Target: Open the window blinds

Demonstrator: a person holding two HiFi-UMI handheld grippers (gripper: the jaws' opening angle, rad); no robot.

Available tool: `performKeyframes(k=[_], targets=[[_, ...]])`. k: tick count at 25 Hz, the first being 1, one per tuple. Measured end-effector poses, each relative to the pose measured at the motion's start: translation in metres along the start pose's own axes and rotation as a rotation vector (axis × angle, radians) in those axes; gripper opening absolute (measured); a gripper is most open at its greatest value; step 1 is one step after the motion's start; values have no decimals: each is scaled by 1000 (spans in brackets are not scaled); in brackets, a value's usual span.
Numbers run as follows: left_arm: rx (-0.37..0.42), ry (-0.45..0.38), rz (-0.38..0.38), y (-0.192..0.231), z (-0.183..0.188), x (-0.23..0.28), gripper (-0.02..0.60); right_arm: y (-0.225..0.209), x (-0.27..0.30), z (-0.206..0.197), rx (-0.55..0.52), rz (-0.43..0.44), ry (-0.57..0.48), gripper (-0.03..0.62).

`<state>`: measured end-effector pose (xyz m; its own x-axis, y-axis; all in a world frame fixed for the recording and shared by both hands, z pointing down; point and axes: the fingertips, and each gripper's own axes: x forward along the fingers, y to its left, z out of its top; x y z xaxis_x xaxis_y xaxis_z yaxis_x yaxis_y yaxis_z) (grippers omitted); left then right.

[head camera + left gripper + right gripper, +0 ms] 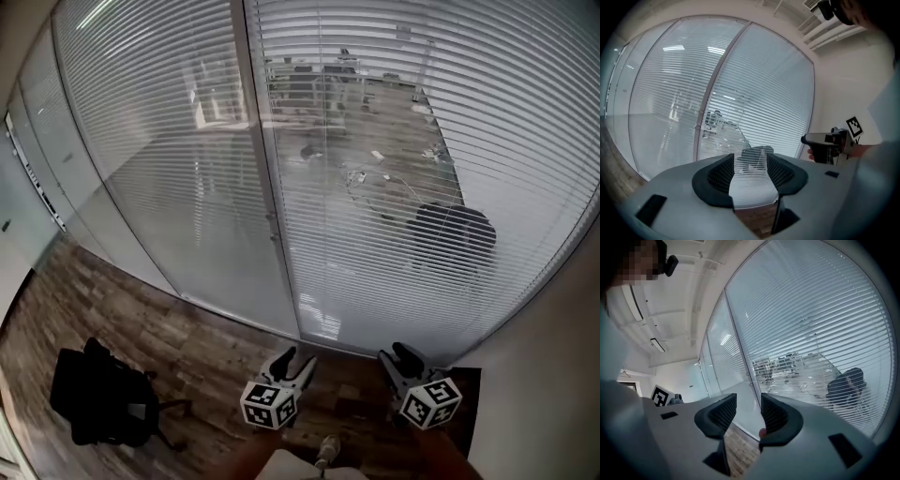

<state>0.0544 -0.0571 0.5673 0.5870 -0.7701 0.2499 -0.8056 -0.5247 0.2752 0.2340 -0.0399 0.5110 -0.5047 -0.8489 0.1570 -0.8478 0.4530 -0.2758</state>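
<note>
Hanging lowered across the glass wall, the window blinds (394,141) cover both panes down to the wood-plank floor (187,347), one run on each side of a vertical frame post (262,187). Their slats lie close together, but they are tilted enough that a room beyond shows through in stripes. A dark chair (455,230) stands there just behind the right pane, with desks further back.

In the head view both grippers are low, near the foot of the right pane and apart from the slats. The left gripper (295,361) points up toward the base of the frame post. Its own view shows the two jaws spread, with only the blinds and a strip of floor visible through the gap and nothing between the pads. The right gripper (396,356) sits beside it, well to the right, and points at the same pane. Its jaws also stand apart with nothing between them, and the frame post and glass show beyond.

A black office chair (103,398) stands on the floor, well off to the left of both grippers.
</note>
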Motion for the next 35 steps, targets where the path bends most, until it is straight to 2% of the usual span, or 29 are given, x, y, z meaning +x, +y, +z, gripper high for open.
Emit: performKeyframes(k=[6, 14, 26, 35], targets=[[-12, 4, -16, 8, -7, -28, 233, 29, 0, -15, 2, -11, 14, 169], [12, -1, -50, 12, 1, -102, 233, 100, -25, -12, -23, -25, 2, 169], [21, 21, -71, 37, -50, -245, 233, 228, -82, -64, -31, -48, -27, 169], [27, 28, -111, 27, -81, -301, 233, 276, -131, -93, -39, -83, -41, 169]])
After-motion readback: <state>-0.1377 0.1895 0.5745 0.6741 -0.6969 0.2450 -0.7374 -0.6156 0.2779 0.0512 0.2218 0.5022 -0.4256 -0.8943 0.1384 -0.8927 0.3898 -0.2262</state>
